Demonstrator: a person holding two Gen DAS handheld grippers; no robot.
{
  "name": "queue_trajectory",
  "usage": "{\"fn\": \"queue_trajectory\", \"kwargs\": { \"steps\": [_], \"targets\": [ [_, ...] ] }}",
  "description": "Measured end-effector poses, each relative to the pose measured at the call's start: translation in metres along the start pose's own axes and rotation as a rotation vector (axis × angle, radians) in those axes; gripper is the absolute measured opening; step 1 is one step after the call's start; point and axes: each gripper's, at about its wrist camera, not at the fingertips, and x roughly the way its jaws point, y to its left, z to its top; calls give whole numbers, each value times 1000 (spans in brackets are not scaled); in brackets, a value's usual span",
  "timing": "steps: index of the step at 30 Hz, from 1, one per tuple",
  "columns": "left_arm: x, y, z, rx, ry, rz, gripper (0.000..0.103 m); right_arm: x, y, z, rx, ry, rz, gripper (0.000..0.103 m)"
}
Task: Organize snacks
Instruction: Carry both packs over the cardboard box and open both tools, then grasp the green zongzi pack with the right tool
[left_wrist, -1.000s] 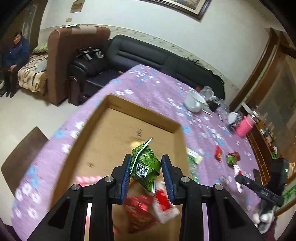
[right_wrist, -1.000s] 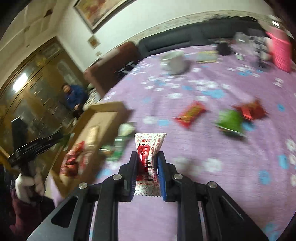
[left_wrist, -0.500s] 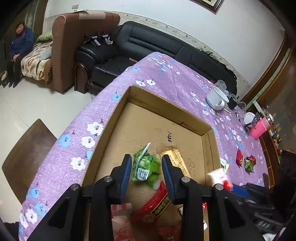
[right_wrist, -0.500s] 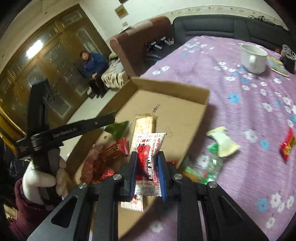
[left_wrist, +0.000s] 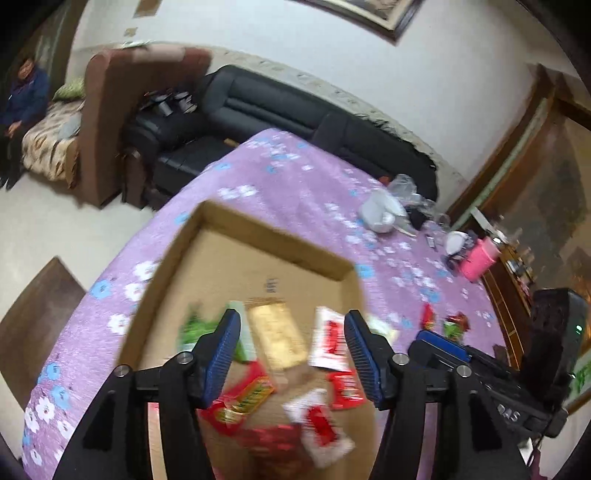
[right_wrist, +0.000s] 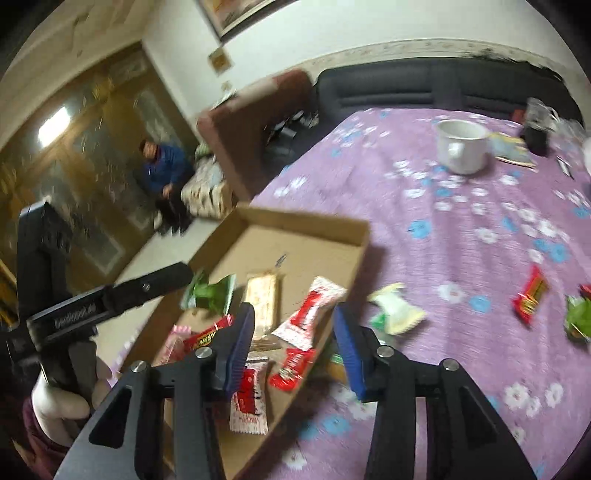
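Observation:
A shallow cardboard box (left_wrist: 258, 254) (right_wrist: 295, 229) lies on the purple flowered tablecloth (left_wrist: 295, 177) and holds several snack packets. My left gripper (left_wrist: 291, 343) is open and empty above the box. A green packet (left_wrist: 195, 328) (right_wrist: 210, 291), a gold bar (left_wrist: 277, 339) (right_wrist: 262, 299) and a red-and-white packet (left_wrist: 328, 343) (right_wrist: 310, 314) lie in the box. My right gripper (right_wrist: 291, 343) is open and empty over the box's near right edge. Red packets (right_wrist: 530, 295) and a green packet (right_wrist: 578, 317) lie loose on the cloth to the right.
A pale green-and-cream packet (right_wrist: 395, 310) lies just outside the box. A white mug (right_wrist: 461, 144), a pink container (left_wrist: 480, 258) and clutter stand at the table's far end. A black sofa (left_wrist: 295, 110) and a brown armchair (left_wrist: 122, 110) stand beyond. A person (right_wrist: 162, 166) sits at the left.
Both grippers have opened. The left let go of the green packet and the right let go of the red-and-white packet; both packets now lie in the box.

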Motion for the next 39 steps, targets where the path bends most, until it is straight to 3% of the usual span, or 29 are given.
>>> {"fn": "queue_trajectory", "kwargs": {
  "steps": [3, 8, 9, 10, 11, 12, 13, 14, 16, 18, 28, 39],
  "targets": [
    [-16, -40, -1, 66, -45, -27, 73, -27, -19, -7, 46, -39, -20, 44],
    [-75, -110, -3, 187, -261, 0, 96, -66, -47, -19, 110, -83, -44, 44],
    [-89, -120, -6, 210, -314, -23, 103, -74, -52, -22, 123, -94, -50, 44],
    [-102, -128, -11, 231, -364, -75, 103, -82, -59, -24, 135, -104, -56, 44],
    [-109, -132, -19, 239, -383, -172, 103, -89, -64, -25, 146, -114, -60, 44],
    [-108, -133, -24, 234, -368, -242, 103, -95, -69, -27, 156, -124, -63, 44],
    [-98, -133, -30, 210, -303, -322, 103, -103, -75, -29, 169, -135, -67, 44],
    [-86, -136, -36, 197, -235, -333, 103, -109, -80, -31, 181, -145, -70, 45],
    [-59, -145, -54, 201, -123, -279, 103, -121, -87, -36, 197, -159, -76, 45],
    [-41, -154, -68, 213, -70, -253, 103, -130, -94, -42, 200, -168, -97, 47],
    [16, -192, -106, 247, 112, -221, 103, -142, -158, -75, 310, -137, -157, 50],
    [91, -202, -142, 279, 272, -129, 102, -150, -240, -69, 423, -140, -229, 50]
  ]
}}
